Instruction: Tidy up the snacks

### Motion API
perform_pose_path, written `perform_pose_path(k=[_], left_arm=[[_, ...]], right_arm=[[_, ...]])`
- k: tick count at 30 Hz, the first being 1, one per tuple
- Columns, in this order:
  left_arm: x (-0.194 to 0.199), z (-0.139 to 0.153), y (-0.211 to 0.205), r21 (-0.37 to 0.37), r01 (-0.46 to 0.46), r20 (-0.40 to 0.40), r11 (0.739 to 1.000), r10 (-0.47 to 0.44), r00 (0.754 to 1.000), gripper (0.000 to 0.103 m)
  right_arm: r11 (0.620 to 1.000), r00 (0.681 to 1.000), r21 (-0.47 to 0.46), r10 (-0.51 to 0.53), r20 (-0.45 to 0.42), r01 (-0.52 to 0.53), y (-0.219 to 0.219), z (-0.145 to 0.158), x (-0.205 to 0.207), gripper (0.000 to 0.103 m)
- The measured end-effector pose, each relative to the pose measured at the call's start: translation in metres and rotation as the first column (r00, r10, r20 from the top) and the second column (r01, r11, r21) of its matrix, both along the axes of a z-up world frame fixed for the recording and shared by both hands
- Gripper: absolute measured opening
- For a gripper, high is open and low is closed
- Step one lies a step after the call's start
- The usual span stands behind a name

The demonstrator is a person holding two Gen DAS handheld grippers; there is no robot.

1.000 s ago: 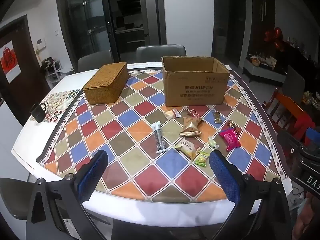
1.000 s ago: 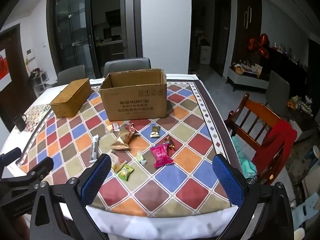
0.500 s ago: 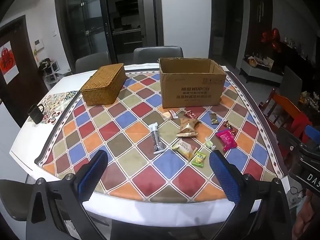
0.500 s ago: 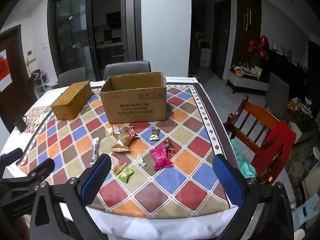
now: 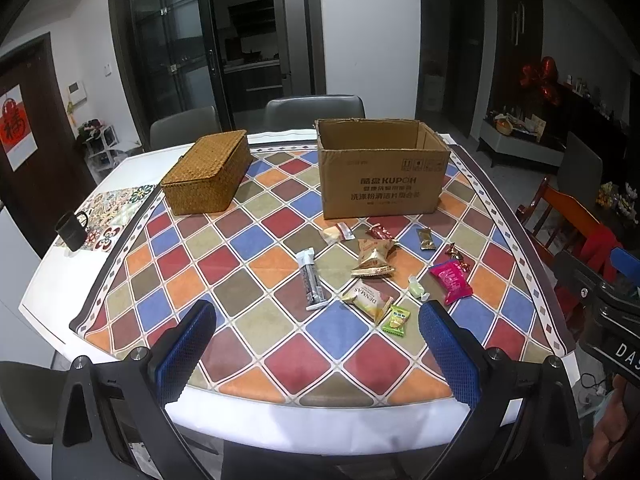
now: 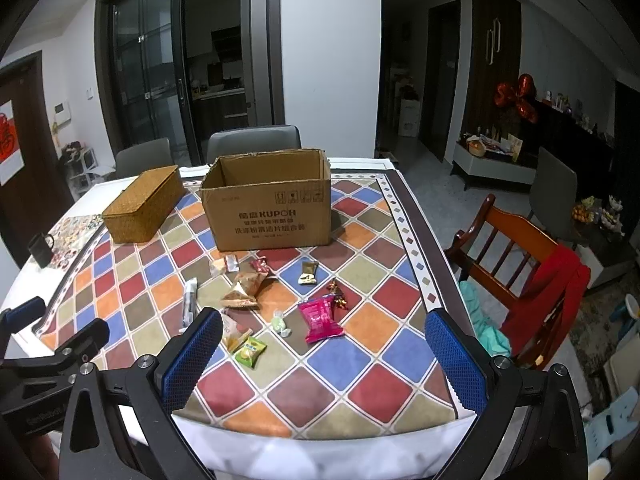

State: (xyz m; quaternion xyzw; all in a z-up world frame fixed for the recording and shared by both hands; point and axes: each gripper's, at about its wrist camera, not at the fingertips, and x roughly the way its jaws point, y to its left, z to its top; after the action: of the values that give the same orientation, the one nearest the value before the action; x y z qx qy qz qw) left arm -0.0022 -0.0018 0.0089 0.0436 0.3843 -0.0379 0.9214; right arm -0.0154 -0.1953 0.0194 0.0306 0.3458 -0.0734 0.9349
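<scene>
Barely started imo: ~10 snack packets loose on tablecloth, cardboard box looks empty. Left gripper & right gripper both jaws wide, holding nothing.

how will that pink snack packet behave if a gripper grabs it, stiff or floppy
The pink packet looks like a puffed, crinkled foil pouch, so probably light and soft, giving way under the pads. Its glossy film may be slippery. It lies flat on the tablecloth, so it should slide, not roll, if pushed.
</scene>
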Motion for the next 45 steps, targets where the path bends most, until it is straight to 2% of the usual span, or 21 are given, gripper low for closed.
perform_pose_path(k=[45], left_arm=[[-0.0017, 0.0019, -0.0002, 0.004, 0.0, 0.007, 1.0, 0.0, 1.0, 0.103]], right_arm=[[1.0, 1.0, 0.0, -0.001, 0.012, 0.001, -0.0018, 0.0037, -0.0027, 0.103]])
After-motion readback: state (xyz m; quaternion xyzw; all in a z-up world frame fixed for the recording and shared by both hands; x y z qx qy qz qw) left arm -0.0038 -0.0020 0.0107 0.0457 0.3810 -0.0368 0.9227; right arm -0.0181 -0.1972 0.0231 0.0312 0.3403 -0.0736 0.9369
